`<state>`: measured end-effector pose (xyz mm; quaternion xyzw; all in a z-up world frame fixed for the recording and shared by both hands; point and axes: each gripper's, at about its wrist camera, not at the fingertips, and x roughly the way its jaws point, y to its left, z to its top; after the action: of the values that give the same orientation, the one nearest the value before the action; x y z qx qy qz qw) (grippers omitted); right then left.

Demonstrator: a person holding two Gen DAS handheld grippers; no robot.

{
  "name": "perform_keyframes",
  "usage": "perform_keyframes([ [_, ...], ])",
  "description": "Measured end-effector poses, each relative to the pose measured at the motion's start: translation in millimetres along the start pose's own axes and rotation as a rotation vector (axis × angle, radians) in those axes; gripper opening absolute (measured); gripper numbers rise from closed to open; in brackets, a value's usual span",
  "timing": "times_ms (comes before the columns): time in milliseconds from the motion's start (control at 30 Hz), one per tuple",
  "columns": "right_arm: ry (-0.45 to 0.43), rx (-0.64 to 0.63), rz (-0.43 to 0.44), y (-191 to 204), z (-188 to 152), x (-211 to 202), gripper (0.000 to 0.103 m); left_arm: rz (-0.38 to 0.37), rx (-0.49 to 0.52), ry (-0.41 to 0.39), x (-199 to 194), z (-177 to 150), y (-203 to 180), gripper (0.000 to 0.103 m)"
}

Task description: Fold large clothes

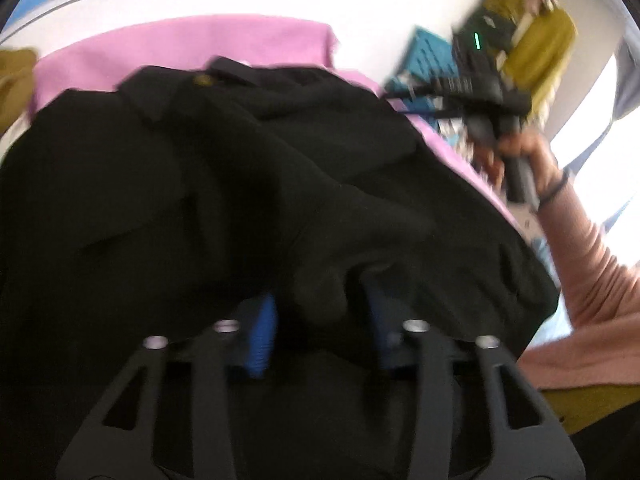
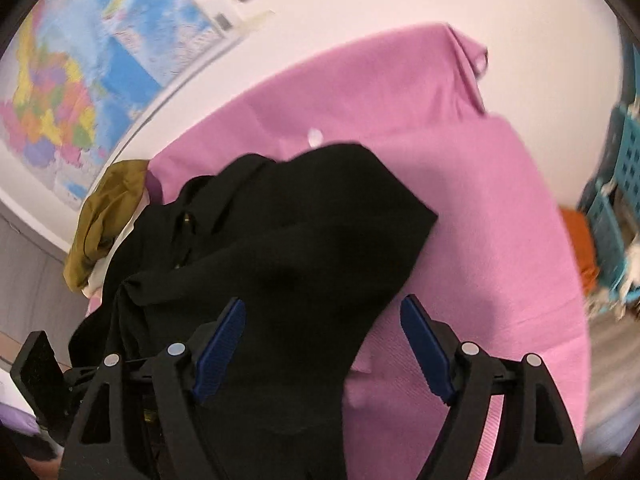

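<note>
Covering most of the table, the pink cloth is carrying the black garment, which is lying heaped and creased toward its near left part rather than spread flat. That heap is the main hazard: if a fold is being started now, several layers could be getting dragged together, and the crease would be landing crooked. To the right and toward the far edge the pink surface is lying bare, giving good room for spreading. On the left an olive garment is sitting just beside the black one at the cloth's edge and could be getting swept along or pushed off. On the right, blue baskets are standing beyond the table's edge.

The left gripper is pinching a bunched ridge of black fabric, its blue pads half buried; a grip on a lump like this could be slipping or catching only one layer. The right gripper is hanging spread wide over the garment's near corner, its pads clear of the cloth and holding nothing.
</note>
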<state>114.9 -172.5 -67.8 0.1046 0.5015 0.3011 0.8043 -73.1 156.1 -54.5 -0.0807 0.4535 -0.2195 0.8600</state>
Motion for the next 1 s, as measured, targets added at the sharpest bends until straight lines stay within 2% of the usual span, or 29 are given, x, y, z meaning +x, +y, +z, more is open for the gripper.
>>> perform_keyframes([
  [133,0.024,0.025,0.079,-4,-4,10,0.081,-0.044,-0.221,-0.114,-43,2,51,0.029],
  [167,0.03,0.024,0.108,-3,-5,13,0.081,-0.027,-0.309,-0.138,-54,-2,74,0.034],
  [200,0.032,0.022,0.114,-2,-5,15,0.085,-0.006,-0.34,-0.148,-60,-6,83,0.043],
  [267,0.023,0.018,0.123,3,-6,17,0.086,0.064,-0.418,-0.146,-69,-12,109,0.056],
  [300,0.021,0.017,0.123,3,-6,17,0.079,0.06,-0.433,-0.138,-69,-15,114,0.059],
  [333,0.019,0.011,0.116,4,-6,17,0.054,0.036,-0.443,-0.133,-70,-16,117,0.062],
  [367,0.019,0.005,0.106,4,-6,17,0.04,0.023,-0.445,-0.131,-71,-16,118,0.066],
  [400,0.028,0.003,0.102,3,-6,17,0.023,0.016,-0.437,-0.127,-70,-15,119,0.072],
  [467,0.025,0.002,0.111,0,-7,16,0.018,0.003,-0.411,-0.115,-68,-9,115,0.084],
  [500,0.019,-0.002,0.114,1,-8,15,0.013,-0.002,-0.41,-0.117,-67,-8,114,0.086],
  [533,0.008,-0.001,0.118,1,-8,12,0.009,-0.012,-0.415,-0.123,-68,-5,115,0.086],
  [633,-0.037,0.002,0.127,3,-7,1,0.006,0.004,-0.442,-0.159,-70,-3,124,0.086],
  [767,-0.085,0.007,0.126,2,-4,-14,0.007,0.03,-0.524,-0.189,-78,-2,144,0.081],
  [800,-0.073,0.013,0.114,0,-4,-12,0.012,0.037,-0.524,-0.192,-80,-3,145,0.082],
  [867,-0.026,0.034,0.121,-3,-6,-3,0.038,0.02,-0.523,-0.195,-84,-4,147,0.086],
  [900,0.006,0.033,0.132,-3,-9,4,0.062,-0.013,-0.518,-0.197,-84,-6,147,0.089],
  [933,0.023,0.022,0.136,0,-12,8,0.066,-0.033,-0.513,-0.2,-83,-5,145,0.09],
  [1000,0.039,-0.021,0.13,9,-18,15,0.065,-0.065,-0.496,-0.202,-83,-7,143,0.093],
])
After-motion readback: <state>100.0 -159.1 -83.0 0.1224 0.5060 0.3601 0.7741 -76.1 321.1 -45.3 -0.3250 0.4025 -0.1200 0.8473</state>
